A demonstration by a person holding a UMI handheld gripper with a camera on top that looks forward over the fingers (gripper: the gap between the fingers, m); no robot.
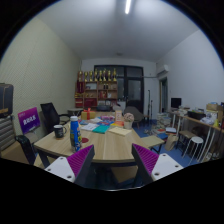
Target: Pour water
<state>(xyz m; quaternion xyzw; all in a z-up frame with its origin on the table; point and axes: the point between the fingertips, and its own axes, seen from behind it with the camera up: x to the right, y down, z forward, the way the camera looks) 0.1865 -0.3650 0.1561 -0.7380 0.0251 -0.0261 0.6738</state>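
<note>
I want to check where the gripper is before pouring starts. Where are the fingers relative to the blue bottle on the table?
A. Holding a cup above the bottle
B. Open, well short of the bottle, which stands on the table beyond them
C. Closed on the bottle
B: the gripper is open and holds nothing, and the blue bottle stands upright on the table, beyond the fingers.

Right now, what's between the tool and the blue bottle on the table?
In the gripper view, only bare tabletop lies between the open tool and the blue bottle, which stands beyond the fingers. A dark mug stands beside the bottle.
</note>
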